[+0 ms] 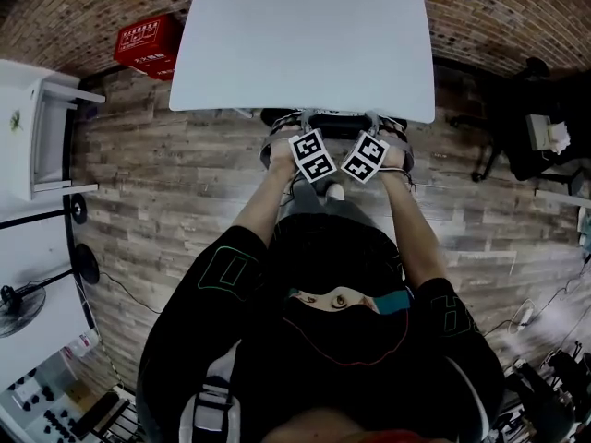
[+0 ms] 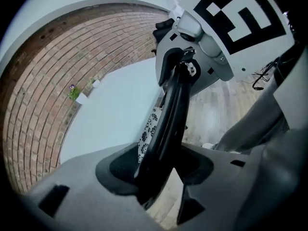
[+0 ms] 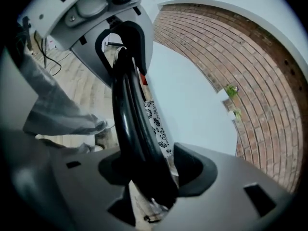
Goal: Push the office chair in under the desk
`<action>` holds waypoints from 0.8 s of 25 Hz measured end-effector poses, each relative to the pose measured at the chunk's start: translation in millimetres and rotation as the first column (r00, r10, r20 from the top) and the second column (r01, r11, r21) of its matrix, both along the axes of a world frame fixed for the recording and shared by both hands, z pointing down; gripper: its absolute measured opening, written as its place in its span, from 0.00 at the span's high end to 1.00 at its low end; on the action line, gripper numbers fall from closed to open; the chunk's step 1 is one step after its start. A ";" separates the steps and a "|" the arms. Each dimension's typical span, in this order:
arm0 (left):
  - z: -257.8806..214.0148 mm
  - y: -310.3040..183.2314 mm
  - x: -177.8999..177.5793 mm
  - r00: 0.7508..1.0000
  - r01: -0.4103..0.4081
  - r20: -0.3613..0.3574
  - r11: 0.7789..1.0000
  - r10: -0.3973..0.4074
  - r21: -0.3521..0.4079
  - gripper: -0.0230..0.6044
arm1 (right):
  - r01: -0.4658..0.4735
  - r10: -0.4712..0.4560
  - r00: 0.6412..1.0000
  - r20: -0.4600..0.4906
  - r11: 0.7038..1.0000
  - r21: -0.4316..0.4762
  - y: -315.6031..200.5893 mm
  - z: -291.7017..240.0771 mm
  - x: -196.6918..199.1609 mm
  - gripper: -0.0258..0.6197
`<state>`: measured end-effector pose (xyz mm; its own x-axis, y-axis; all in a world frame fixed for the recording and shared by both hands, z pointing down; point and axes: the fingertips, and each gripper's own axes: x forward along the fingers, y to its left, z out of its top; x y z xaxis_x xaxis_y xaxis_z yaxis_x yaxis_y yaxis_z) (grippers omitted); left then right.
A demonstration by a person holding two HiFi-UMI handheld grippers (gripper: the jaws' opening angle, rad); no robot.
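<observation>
A black office chair (image 1: 332, 118) stands tucked under the near edge of the white desk (image 1: 305, 44); only its backrest top and armrests show. My left gripper (image 1: 300, 129) and right gripper (image 1: 374, 131) sit side by side on the backrest's top rim. In the left gripper view the black rim (image 2: 173, 109) runs between the jaws of the left gripper (image 2: 161, 170), with floor showing beside it. In the right gripper view the rim (image 3: 127, 114) and a patterned fabric (image 3: 156, 121) lie between the jaws of the right gripper (image 3: 149, 172). Both stand wide around the rim.
A red crate (image 1: 146, 42) sits on the floor by the brick wall at far left. White furniture (image 1: 28, 155) and a fan (image 1: 18, 303) line the left side. Another dark chair (image 1: 526, 127) and cables lie at the right. My legs stand just behind the chair.
</observation>
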<state>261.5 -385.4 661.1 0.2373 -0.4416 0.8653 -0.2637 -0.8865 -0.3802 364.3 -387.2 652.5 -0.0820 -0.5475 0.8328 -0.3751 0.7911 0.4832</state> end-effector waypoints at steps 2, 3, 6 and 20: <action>0.5 -2.4 -2.5 1.000 0.005 0.012 1.000 -0.005 0.015 0.60 | -0.006 0.006 1.000 0.000 1.000 -0.003 -0.3 0.0 -1.4 0.61; 0.4 -2.4 -3.1 1.000 0.006 0.014 1.000 -0.007 0.021 0.61 | -0.002 0.002 1.000 0.003 1.000 -0.005 0.6 -0.3 -2.0 0.61; -1.3 0.5 -2.7 1.000 0.022 0.016 0.999 -0.023 0.040 0.61 | 0.009 -0.009 1.000 0.013 1.000 -0.008 6.1 -2.6 0.7 0.62; -83.4 2.0 31.5 0.971 -0.142 -0.205 0.988 0.127 -0.058 0.93 | 0.150 0.048 0.805 0.592 0.948 -0.281 -6.1 -110.8 -26.8 0.73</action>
